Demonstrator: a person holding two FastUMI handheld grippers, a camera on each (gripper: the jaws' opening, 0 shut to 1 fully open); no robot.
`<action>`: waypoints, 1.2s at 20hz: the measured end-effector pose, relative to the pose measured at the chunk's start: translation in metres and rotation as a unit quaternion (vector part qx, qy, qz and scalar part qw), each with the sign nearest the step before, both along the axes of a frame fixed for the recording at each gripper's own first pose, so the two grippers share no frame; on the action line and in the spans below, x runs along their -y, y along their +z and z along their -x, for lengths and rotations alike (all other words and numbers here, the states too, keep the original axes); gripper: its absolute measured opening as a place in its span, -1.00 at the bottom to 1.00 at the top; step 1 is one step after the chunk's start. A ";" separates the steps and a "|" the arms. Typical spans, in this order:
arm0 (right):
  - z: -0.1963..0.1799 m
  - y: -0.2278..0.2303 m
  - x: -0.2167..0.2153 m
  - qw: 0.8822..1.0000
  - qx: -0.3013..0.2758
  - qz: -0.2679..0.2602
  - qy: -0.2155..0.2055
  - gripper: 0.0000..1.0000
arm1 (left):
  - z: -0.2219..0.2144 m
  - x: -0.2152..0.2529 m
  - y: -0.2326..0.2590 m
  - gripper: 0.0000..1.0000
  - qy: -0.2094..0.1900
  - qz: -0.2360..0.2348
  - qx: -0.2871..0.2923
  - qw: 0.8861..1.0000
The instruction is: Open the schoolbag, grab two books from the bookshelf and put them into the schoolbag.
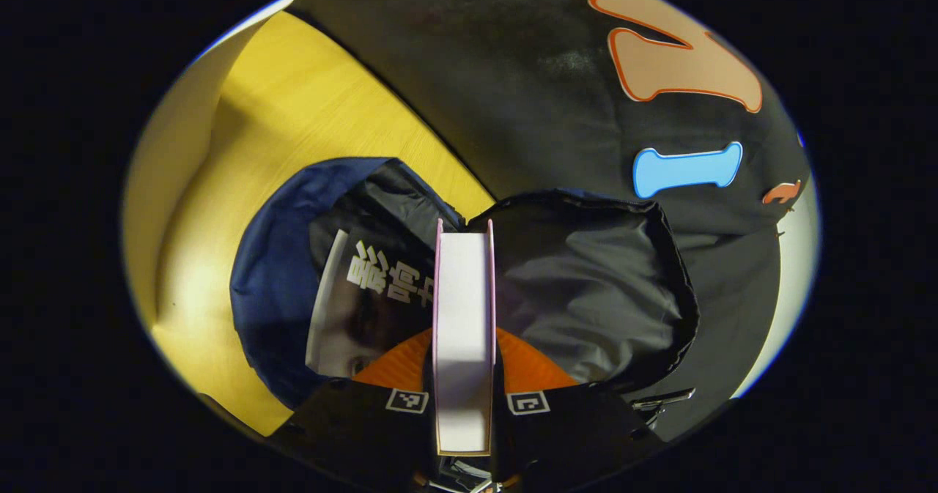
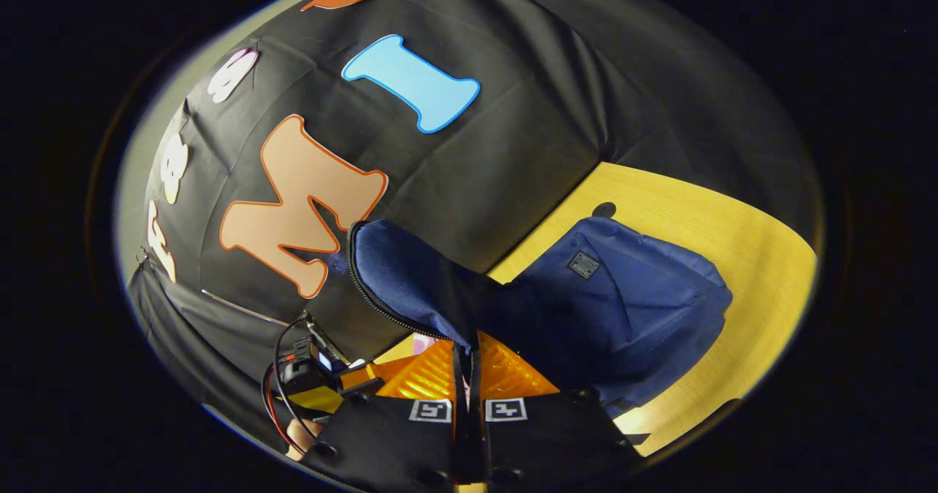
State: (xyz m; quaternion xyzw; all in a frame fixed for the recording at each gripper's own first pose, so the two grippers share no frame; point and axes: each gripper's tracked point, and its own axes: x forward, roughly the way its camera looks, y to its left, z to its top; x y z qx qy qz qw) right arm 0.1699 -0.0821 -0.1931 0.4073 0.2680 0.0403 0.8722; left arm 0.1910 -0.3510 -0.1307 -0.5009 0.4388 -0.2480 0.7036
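Schoolbag (image 1: 278,273) open w/ book (image 1: 344,310) inside, left gripper (image 1: 464,394) jaws clamp pink book (image 1: 464,317), right gripper (image 2: 467,394) jaws pinch flap (image 2: 410,280).

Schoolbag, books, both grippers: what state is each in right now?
Schoolbag: open, flap held up.
Held book: edge-on, clamped, over the opening.
Other book: already inside the bag.
Left gripper: shut on held book.
Right gripper: shut on flap.

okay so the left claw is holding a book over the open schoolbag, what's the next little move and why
Probably lower the pink-edged book straight down. The left claw grips it edge-on above the schoolbag opening, one book is already inside, and the right claw pinches the flap up, keeping the mouth open.
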 end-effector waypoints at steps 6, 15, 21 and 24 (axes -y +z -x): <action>-0.001 0.005 -0.001 1.000 0.012 -0.004 0.011 -0.94 | 0.007 0.012 -0.010 -0.51 0.005 0.033 -0.001 0.999; 0.002 0.004 0.009 1.000 0.011 -0.004 0.005 -0.94 | -0.003 0.022 -0.026 -0.34 0.006 0.030 -0.027 0.999; 0.005 -0.004 0.013 1.000 0.001 -0.005 -0.002 -0.94 | 0.001 0.014 -0.045 0.08 -0.025 -0.068 -0.010 0.997; 0.007 -0.004 0.015 1.000 0.001 -0.003 -0.004 -0.94 | -0.008 0.004 -0.040 0.38 -0.022 -0.132 0.043 0.990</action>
